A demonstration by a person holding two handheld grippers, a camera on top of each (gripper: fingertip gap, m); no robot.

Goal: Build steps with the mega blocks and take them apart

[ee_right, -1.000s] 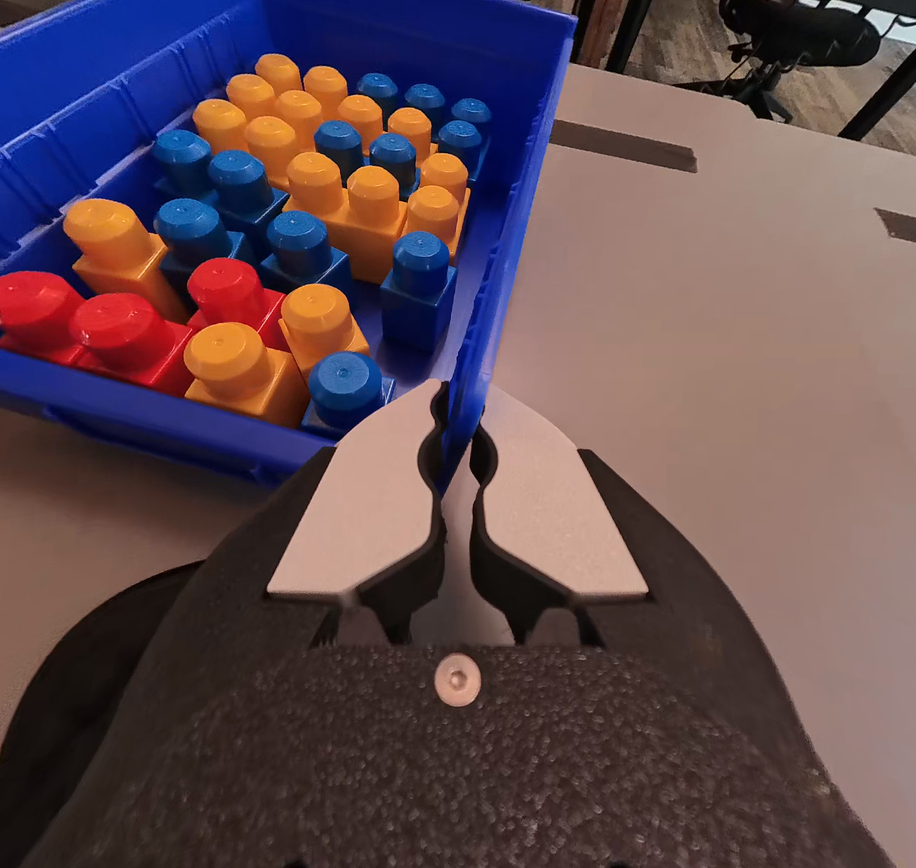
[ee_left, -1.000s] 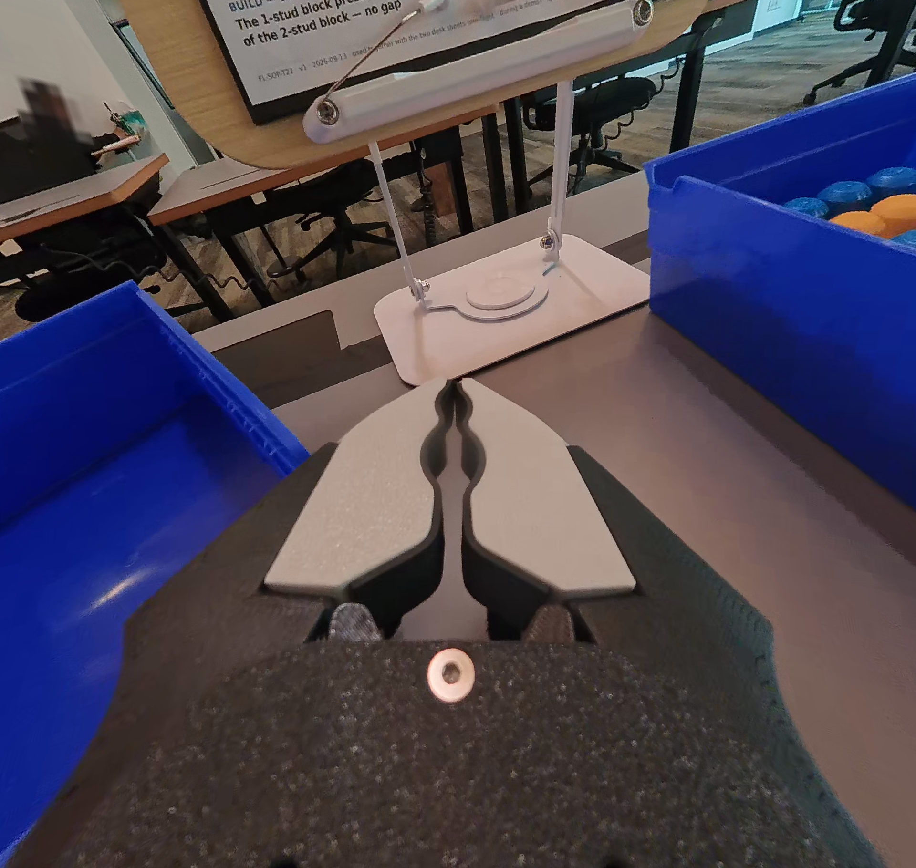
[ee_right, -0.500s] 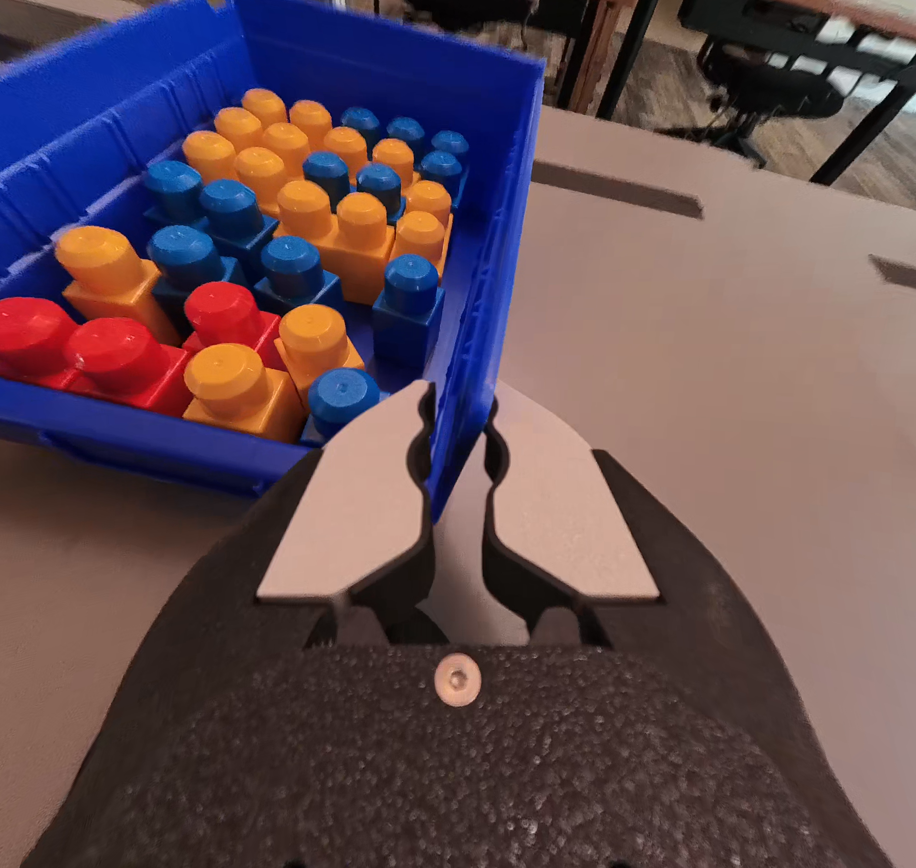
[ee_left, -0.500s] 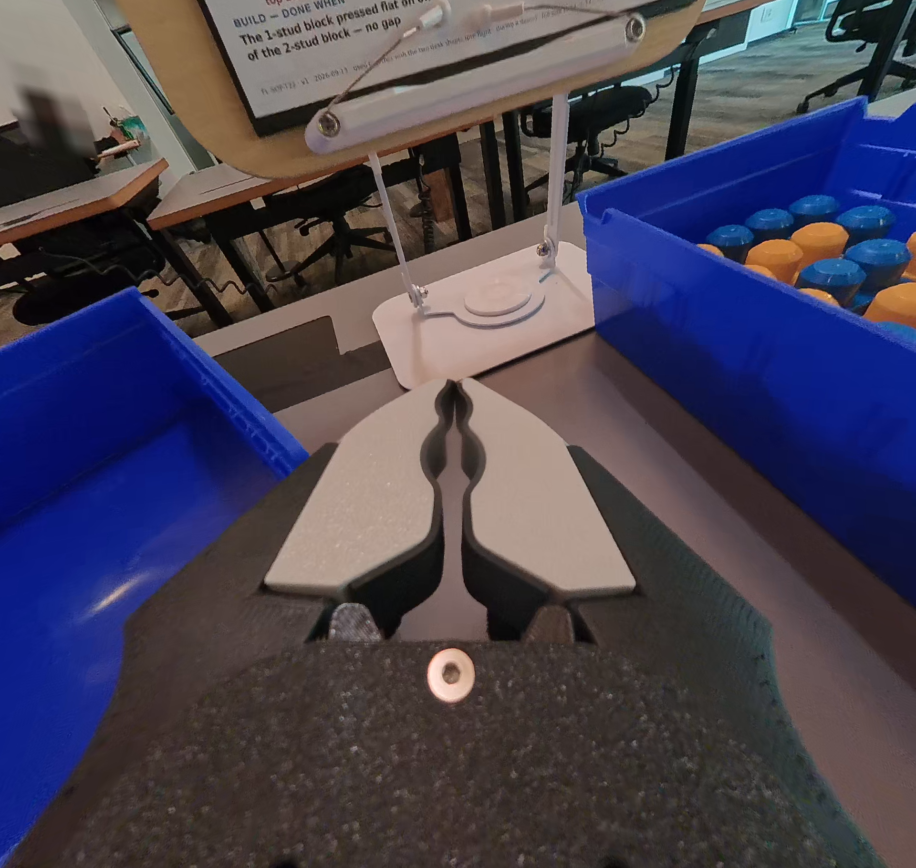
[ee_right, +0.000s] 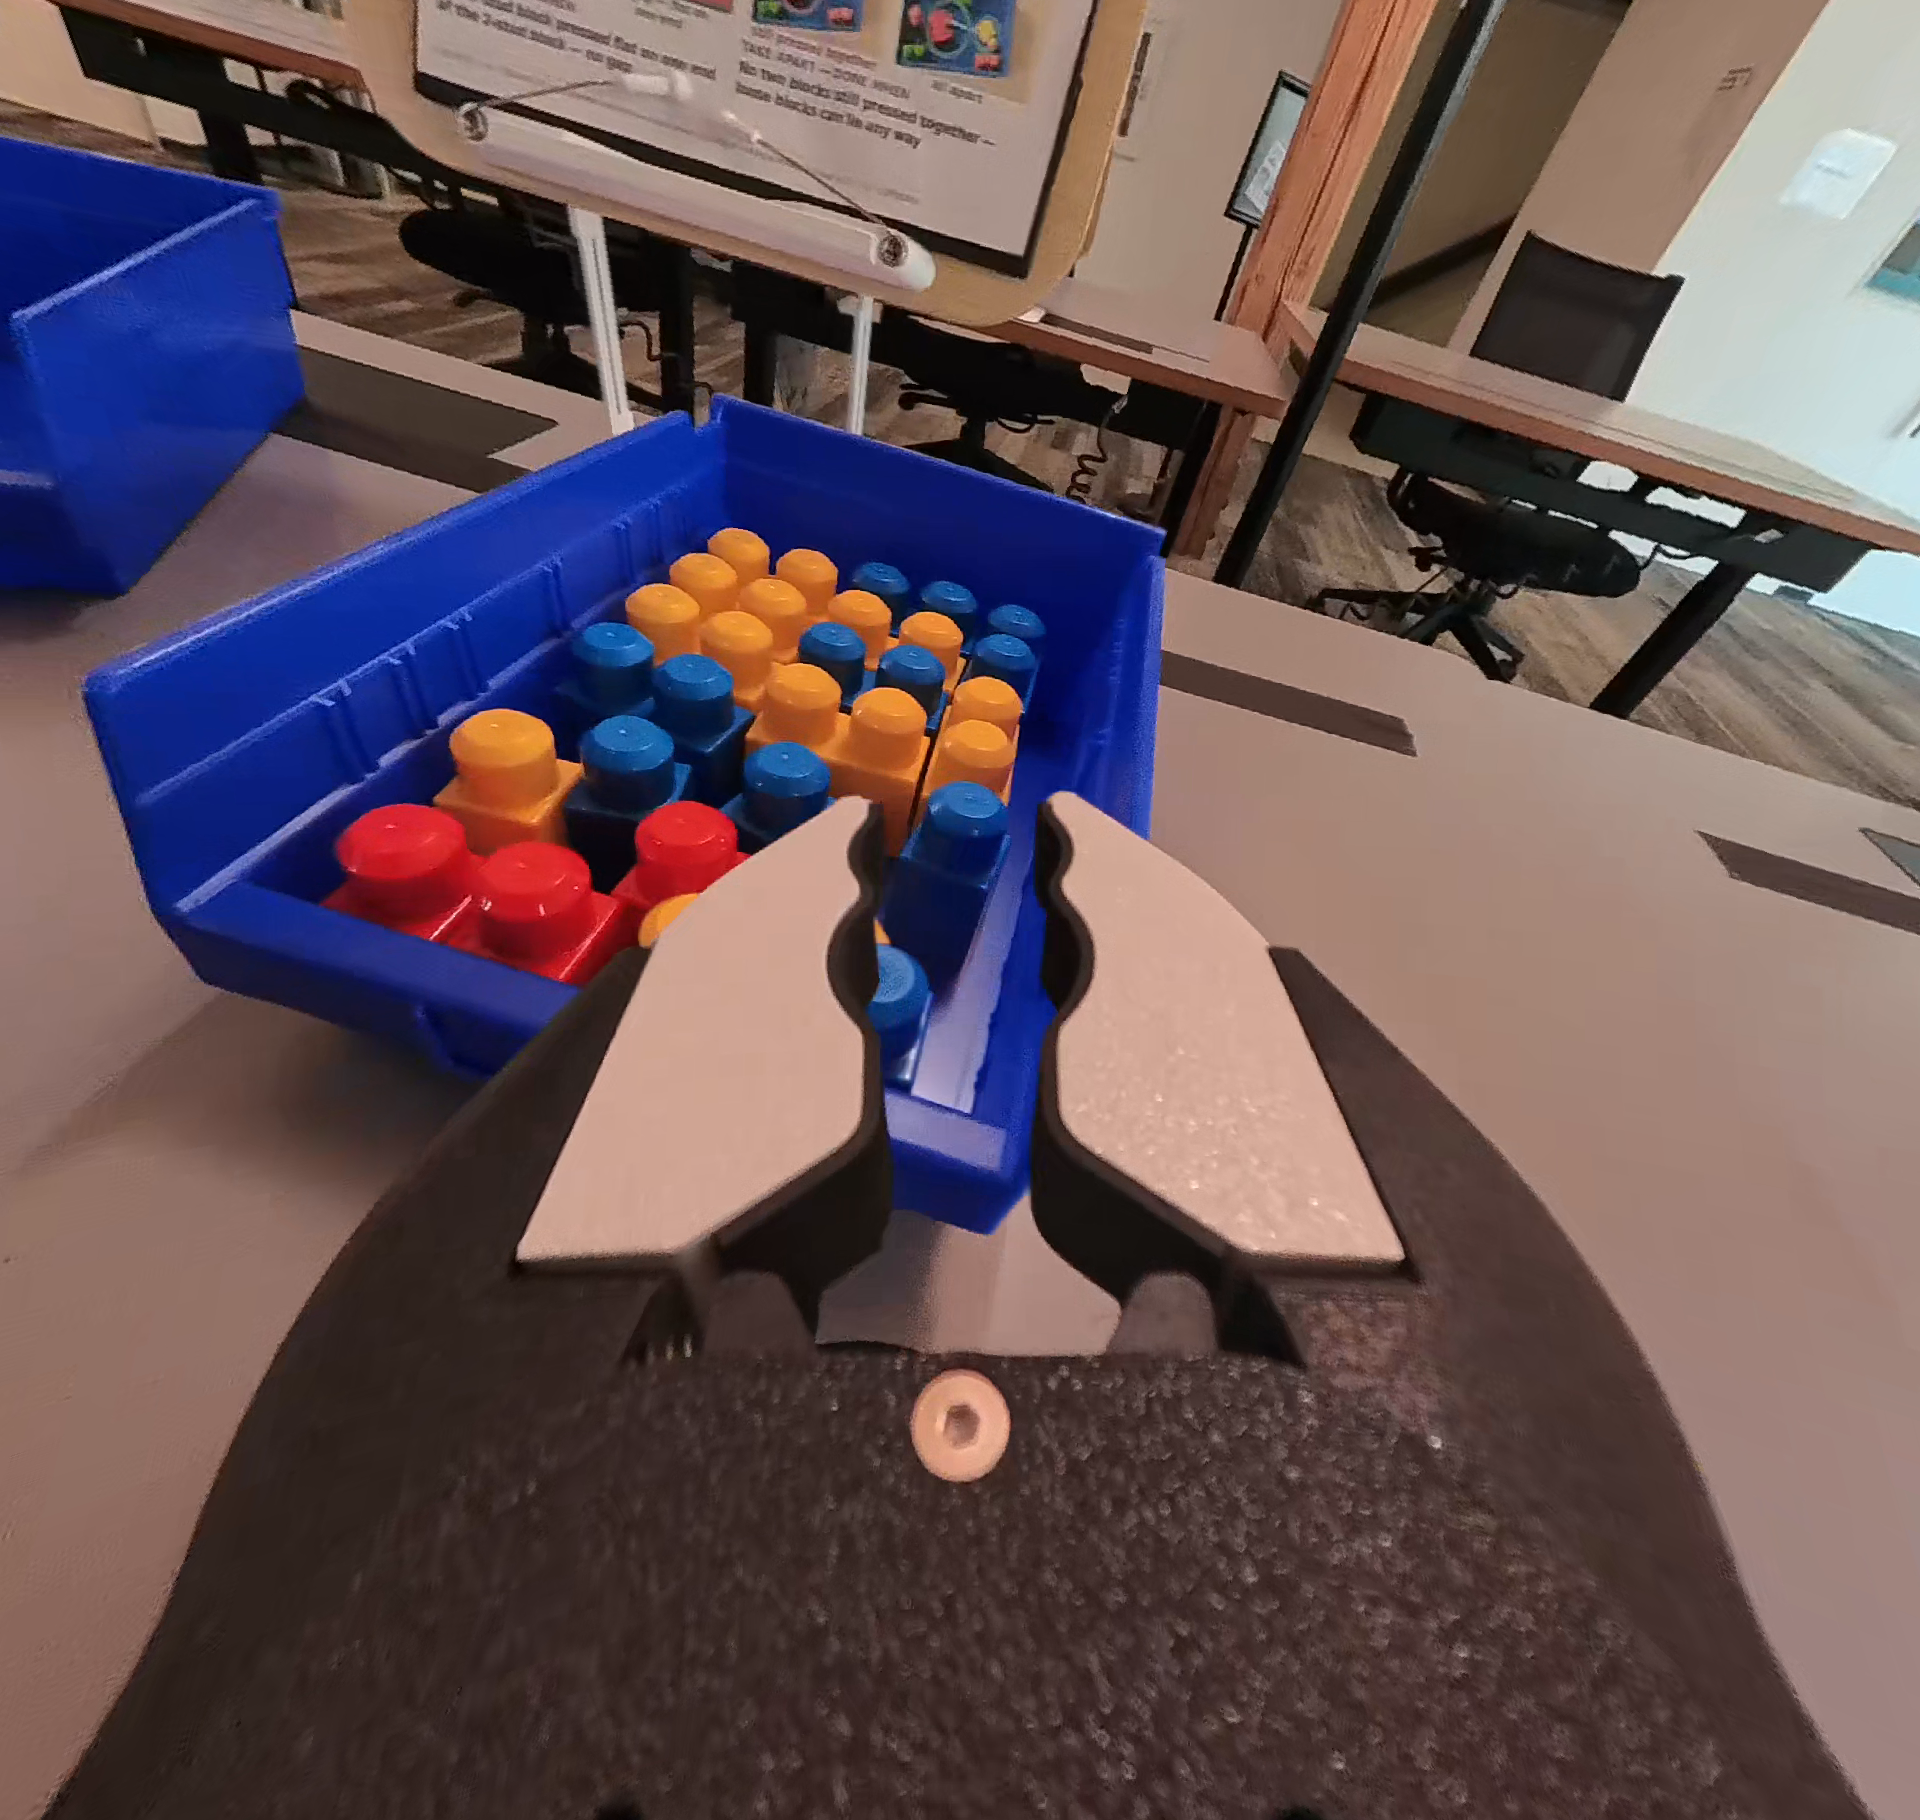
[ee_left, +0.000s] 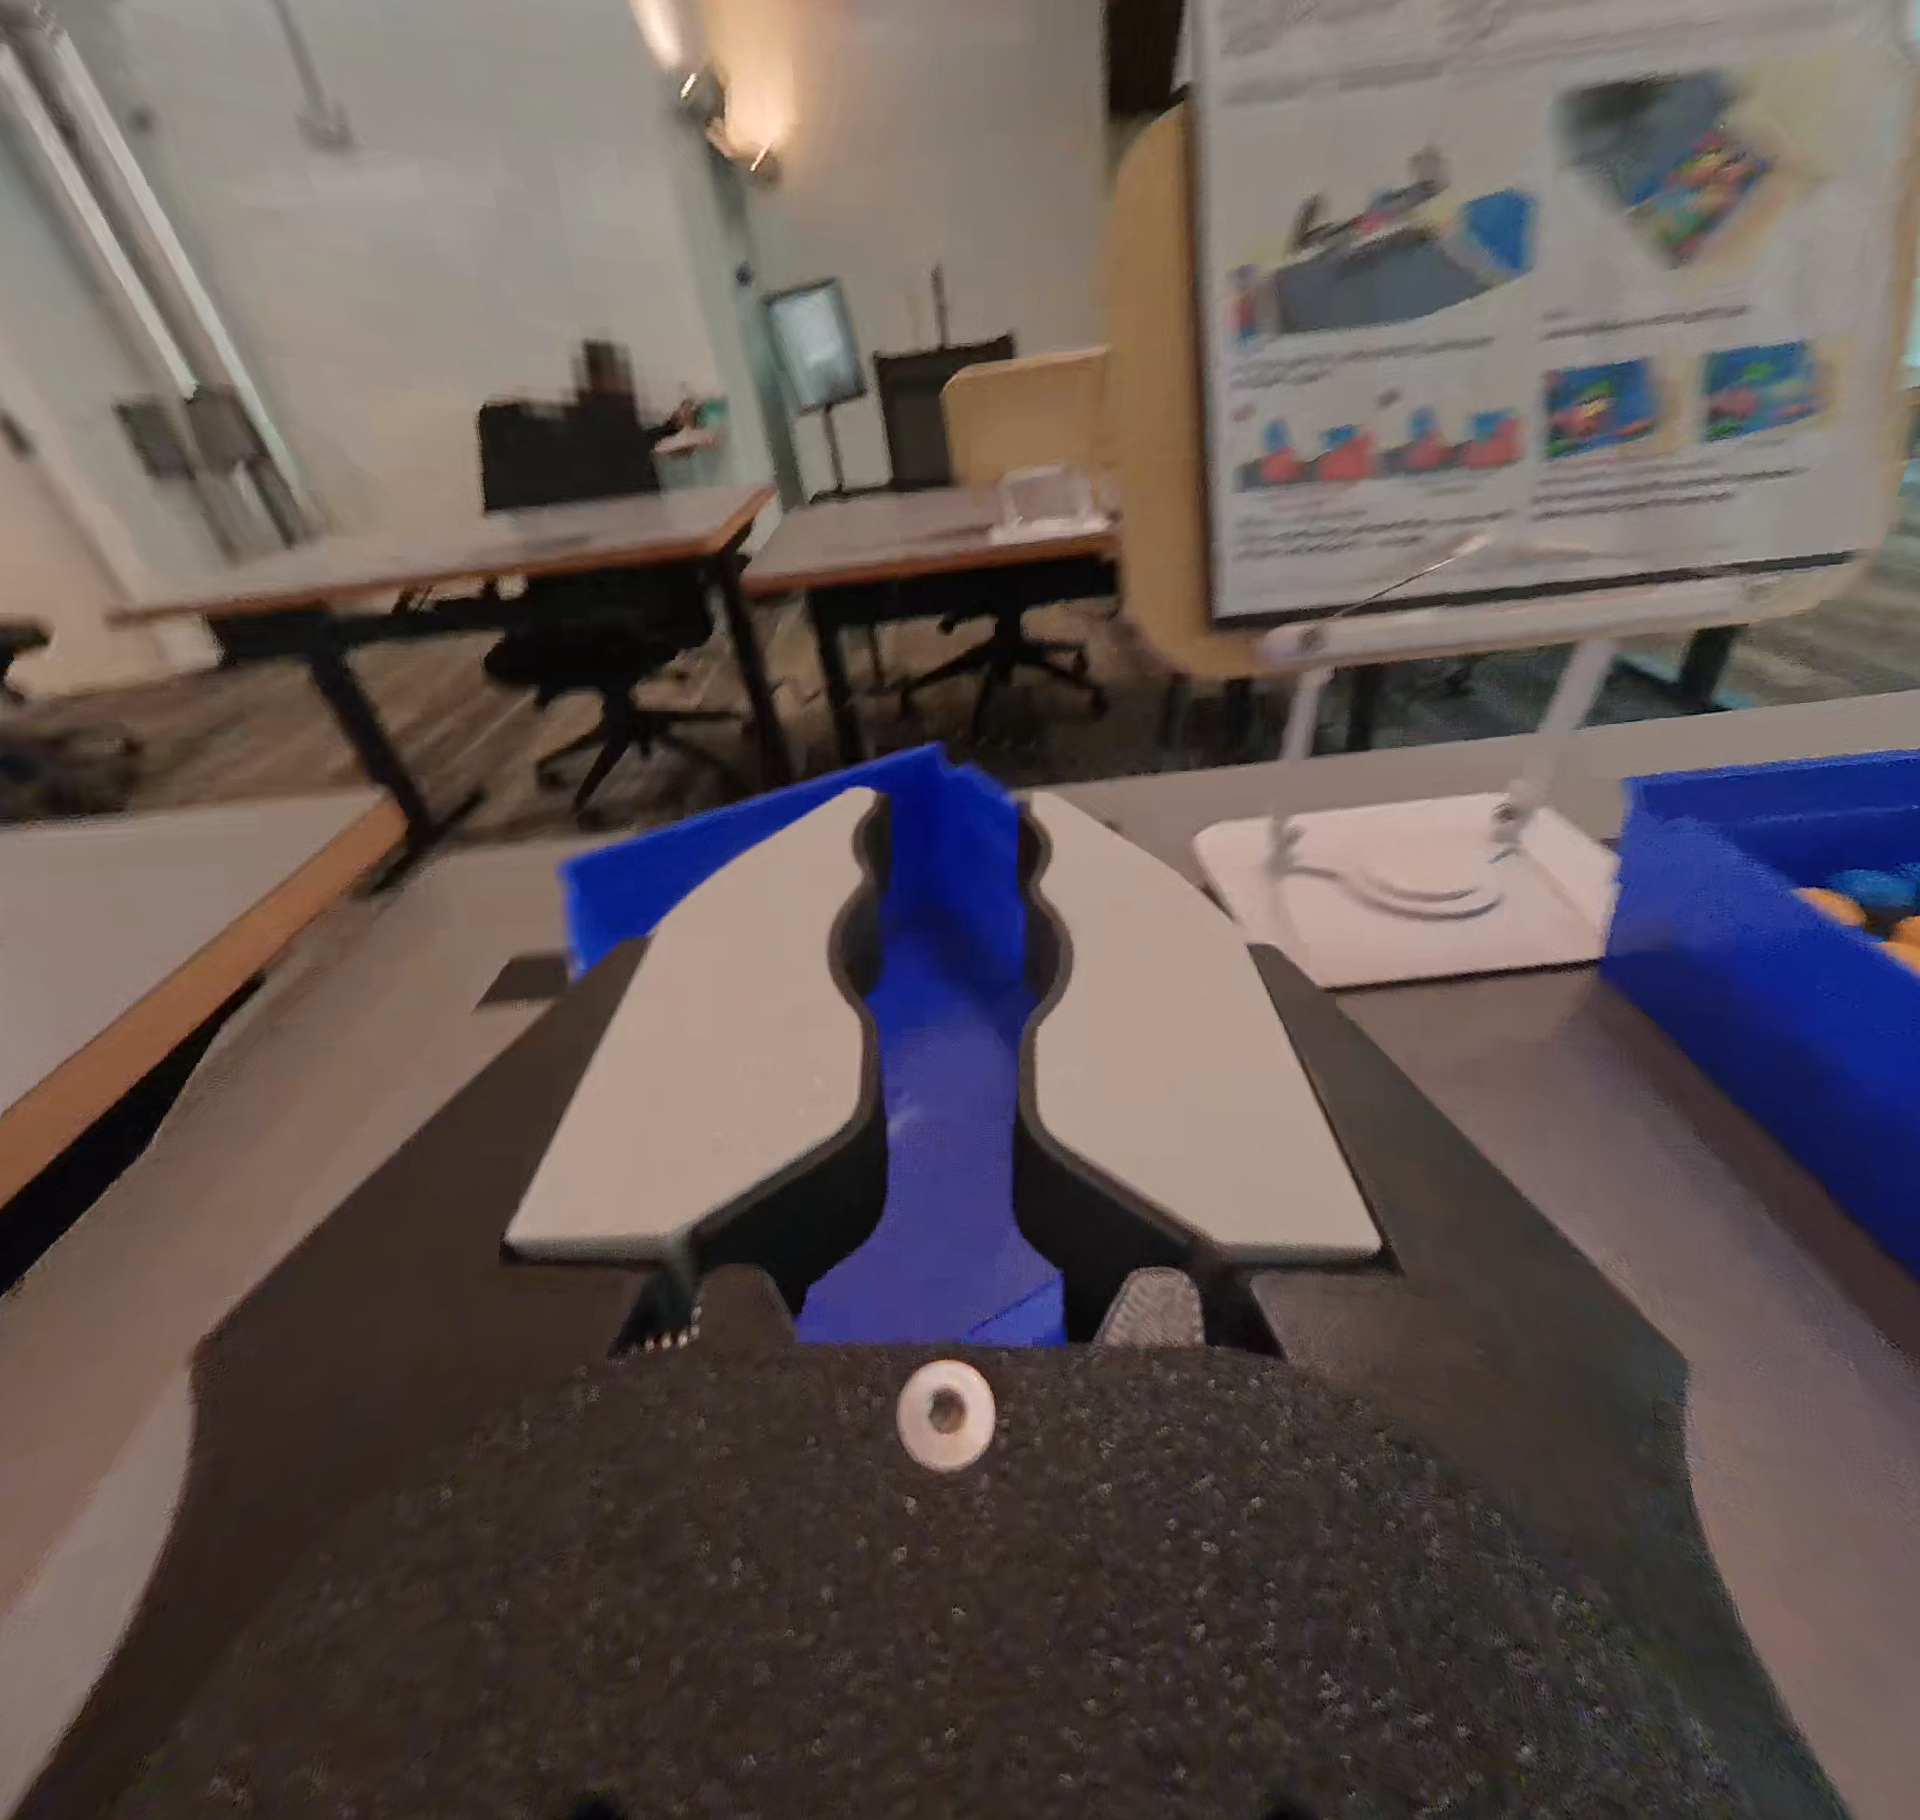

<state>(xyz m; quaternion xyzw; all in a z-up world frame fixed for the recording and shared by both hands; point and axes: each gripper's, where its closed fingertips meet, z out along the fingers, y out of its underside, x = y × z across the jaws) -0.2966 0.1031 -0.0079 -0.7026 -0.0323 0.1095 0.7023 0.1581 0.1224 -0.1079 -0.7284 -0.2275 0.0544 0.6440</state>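
Right wrist view: right gripper spread, grasping nothing, over near-right corner of ribbed blue plastic bin holding glossy round-studded mega blocks. Left gripper likewise spread above smooth empty bin.

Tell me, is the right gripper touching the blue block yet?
Cannot tell. In the right wrist view the right gripper stands open with a blue block showing between its fingers, but that single angle reveals neither contact nor a gap.

Both wrist views low over table, facing forward; share block bin, sign stand.
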